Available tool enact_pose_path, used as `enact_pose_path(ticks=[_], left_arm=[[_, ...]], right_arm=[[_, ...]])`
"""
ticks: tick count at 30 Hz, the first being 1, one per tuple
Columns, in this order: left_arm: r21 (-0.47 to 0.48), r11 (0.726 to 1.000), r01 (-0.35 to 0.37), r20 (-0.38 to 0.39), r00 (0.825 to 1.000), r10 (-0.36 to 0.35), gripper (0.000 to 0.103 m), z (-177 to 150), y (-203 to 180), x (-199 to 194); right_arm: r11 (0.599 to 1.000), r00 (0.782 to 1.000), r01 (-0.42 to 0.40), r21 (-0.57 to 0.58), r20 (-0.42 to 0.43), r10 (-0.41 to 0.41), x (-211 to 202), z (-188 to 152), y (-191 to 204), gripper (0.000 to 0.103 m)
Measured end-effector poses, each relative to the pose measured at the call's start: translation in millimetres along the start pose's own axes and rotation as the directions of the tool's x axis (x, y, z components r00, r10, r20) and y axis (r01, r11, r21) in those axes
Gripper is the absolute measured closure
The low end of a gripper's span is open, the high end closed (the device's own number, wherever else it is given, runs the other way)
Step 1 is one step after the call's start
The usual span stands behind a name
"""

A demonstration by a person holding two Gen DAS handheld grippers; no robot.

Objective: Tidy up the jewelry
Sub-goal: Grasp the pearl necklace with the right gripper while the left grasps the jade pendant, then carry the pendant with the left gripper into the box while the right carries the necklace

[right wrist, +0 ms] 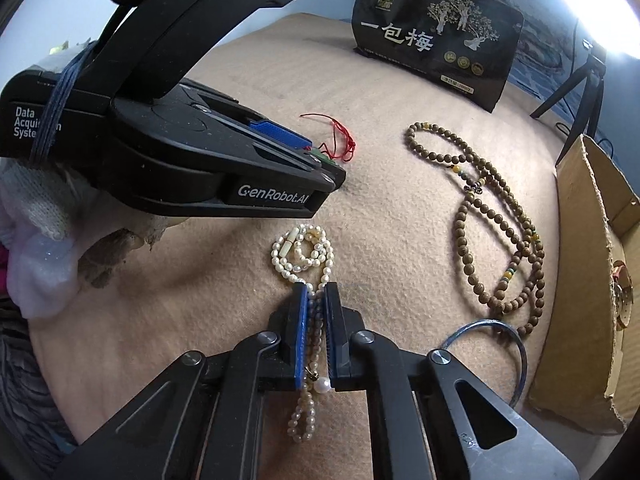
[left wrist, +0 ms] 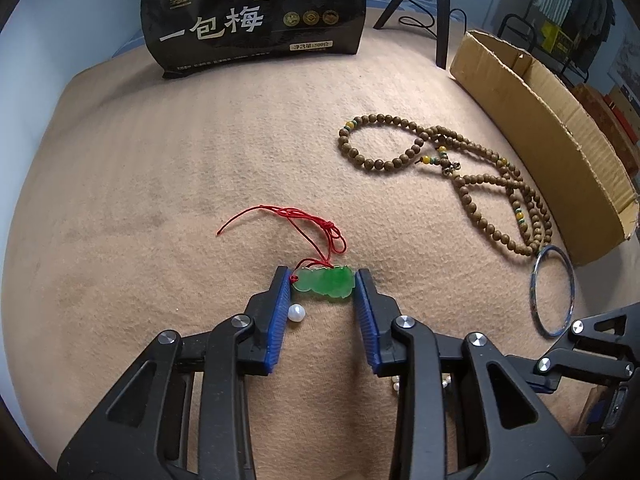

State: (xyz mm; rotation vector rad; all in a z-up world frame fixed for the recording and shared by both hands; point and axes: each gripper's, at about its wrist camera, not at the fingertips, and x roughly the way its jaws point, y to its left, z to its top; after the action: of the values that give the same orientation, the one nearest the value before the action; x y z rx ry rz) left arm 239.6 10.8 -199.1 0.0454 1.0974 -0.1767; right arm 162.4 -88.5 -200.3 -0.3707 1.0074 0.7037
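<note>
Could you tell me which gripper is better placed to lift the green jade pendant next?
Left. The left gripper has its jaws open on either side of the green jade pendant, while the right gripper is shut on the pearl necklace.

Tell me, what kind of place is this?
Probably a room at home, with a table or bed under a tan felt cloth. A snack bag stands at the back, a cardboard box sits beside the jewelry, and a tripod stands behind.

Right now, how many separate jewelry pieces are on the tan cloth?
4: green jade pendant between left gripper fingers, white pearl strand in right gripper, brown wooden bead strand, blue metal bangle near cardboard box.
</note>
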Motion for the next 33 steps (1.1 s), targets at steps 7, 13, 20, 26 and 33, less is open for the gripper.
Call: enact_pose_path(ticks=[7,13,20,26,33], left_arm=[[-0.034,0.999,0.004,0.041,0.999,-0.002,0.071,4,7,-18],[-0.074,0.997,0.026,0.102,0.995,-0.018,0.071,11,11,-42],[-0.103,0.993,0.065,0.175,0.983,-0.046,0.071,19,12,-71],[-0.109,0.991,0.080,0.205,0.977,-0.056,0.071,23,9,-83],[-0.123,0.990,0.067,0.204,0.978,-0.041,0.071,22,11,-86]], right_arm=[[0.998,0.998,-0.035,0.044,0.045,0.033,-14,5,-3,0.097],[0.997,0.993,-0.045,0.060,0.112,0.038,-41,15,-2,0.097],[0.996,0.982,-0.043,0.078,0.189,0.027,-76,25,-6,0.103],[0.995,0.972,-0.040,0.096,0.233,0.017,-94,33,-14,0.103],[0.984,0.992,-0.128,0.121,0.037,0.124,-47,19,-17,0.075]])
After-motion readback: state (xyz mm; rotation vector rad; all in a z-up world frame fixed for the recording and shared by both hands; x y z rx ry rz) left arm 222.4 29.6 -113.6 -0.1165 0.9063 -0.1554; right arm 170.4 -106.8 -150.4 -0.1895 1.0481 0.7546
